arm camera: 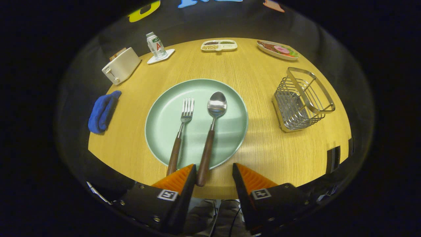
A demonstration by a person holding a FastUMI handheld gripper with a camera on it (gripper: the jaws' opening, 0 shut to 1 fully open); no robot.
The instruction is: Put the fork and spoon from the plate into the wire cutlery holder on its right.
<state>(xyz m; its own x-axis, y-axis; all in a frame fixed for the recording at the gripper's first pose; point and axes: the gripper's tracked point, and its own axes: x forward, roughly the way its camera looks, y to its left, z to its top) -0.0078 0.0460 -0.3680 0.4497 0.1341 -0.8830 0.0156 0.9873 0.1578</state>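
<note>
A pale green plate lies in the middle of the round wooden table. On it rest a fork and a spoon, side by side, both with dark wooden handles that reach over the plate's near rim. The wire cutlery holder stands to the plate's right, with nothing in it. My gripper hangs open above the near table edge. The spoon's handle end lies between the fingers, close to the left one. The fork's handle end runs just behind the left fingertip.
A white toaster and a blue cloth sit at the table's left. At the far side stand a small bottle on a coaster, a divided snack tray and a plate of food.
</note>
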